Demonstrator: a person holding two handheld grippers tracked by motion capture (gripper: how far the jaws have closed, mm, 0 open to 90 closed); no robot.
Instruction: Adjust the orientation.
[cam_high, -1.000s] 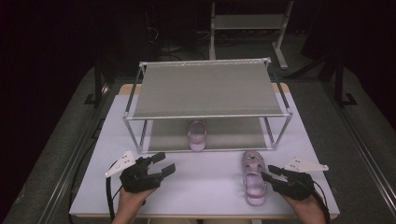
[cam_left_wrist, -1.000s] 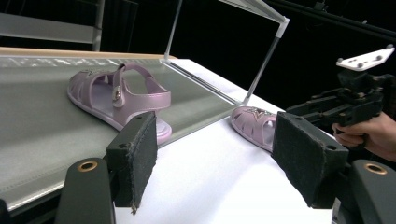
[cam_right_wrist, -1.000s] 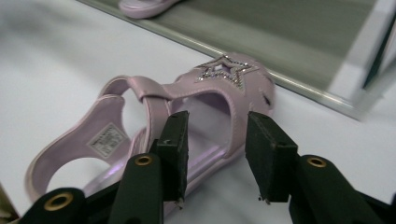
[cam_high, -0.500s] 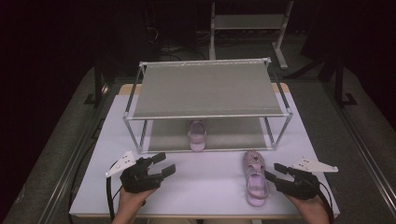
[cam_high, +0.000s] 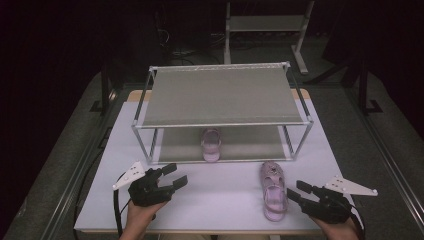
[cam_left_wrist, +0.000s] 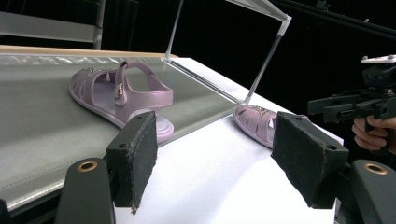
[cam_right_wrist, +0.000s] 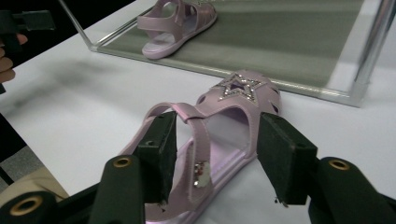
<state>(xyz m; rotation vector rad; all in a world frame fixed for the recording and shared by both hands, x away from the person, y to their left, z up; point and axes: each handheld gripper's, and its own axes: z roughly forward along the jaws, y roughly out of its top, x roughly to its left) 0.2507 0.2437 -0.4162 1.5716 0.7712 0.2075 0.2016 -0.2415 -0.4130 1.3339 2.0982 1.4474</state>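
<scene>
One pink sandal already sits on the rack's lower shelf mid-frame, second sandal lies on the table lower right, my right claw wide open beside it, nothing held, left claw open, idle.

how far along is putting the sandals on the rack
About halfway. One lilac plastic sandal already sits on the lower shelf of the metal-framed two-tier rack. The second lilac star-trimmed sandal lies on the white table; the open right gripper straddles its heel strap, unclosed. The left gripper waits open.
</scene>
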